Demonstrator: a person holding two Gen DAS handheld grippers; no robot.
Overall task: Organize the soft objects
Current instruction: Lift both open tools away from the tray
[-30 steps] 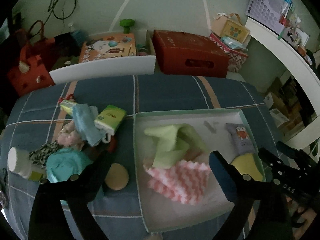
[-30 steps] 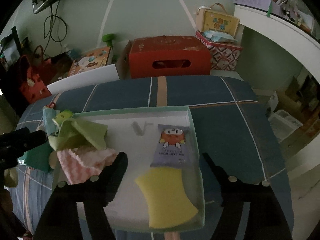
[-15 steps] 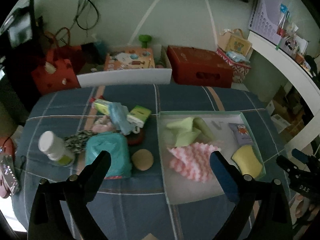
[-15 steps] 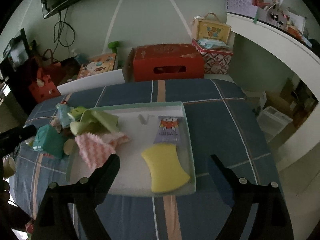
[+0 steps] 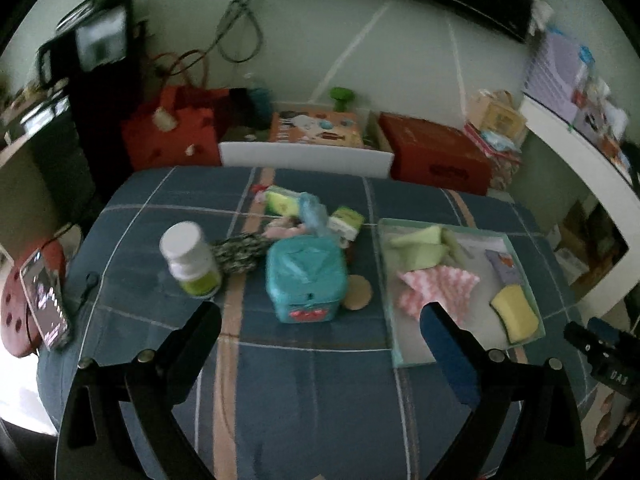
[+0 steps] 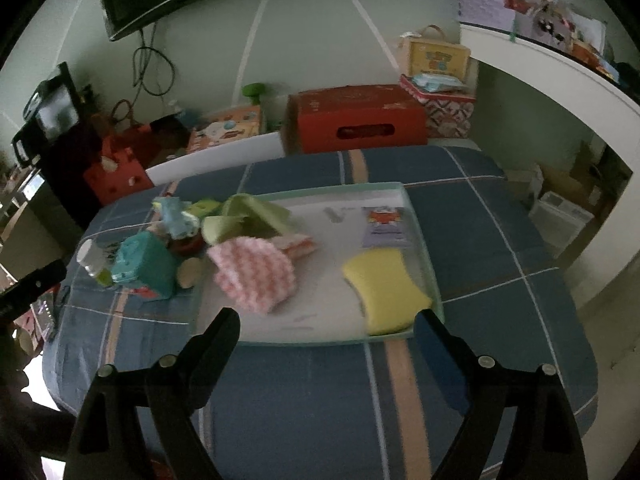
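A pale green tray (image 5: 538, 312) (image 6: 434, 296) on the blue plaid table holds a green cloth (image 5: 420, 246) (image 6: 256, 210), a pink-and-white cloth (image 5: 440, 286) (image 6: 252, 274), a yellow sponge (image 5: 514, 312) (image 6: 386, 292) and a purple packet (image 5: 506, 266) (image 6: 384, 226). Left of the tray lie a teal soft cube (image 5: 306, 278) (image 6: 146, 266), a tan round pad (image 5: 358, 292), a white bottle (image 5: 188, 258), a patterned fabric piece (image 5: 240, 250) and small packs. My left gripper (image 5: 320, 318) hangs open above the table's near side, empty. My right gripper (image 6: 326, 318) is open and empty near the tray's front edge.
A phone (image 5: 44, 300) lies at the table's left edge. Beyond the far edge stand a white chair back (image 5: 306, 158), a red box (image 5: 436, 158) (image 6: 356, 118), an orange toy box (image 5: 316, 128) and a red bag (image 5: 172, 136). A white shelf (image 6: 560, 76) runs along the right.
Both grippers have pulled back and up from the table, so more of it shows. The left view has swung left toward the teal cube and bottle. Nothing was picked up.
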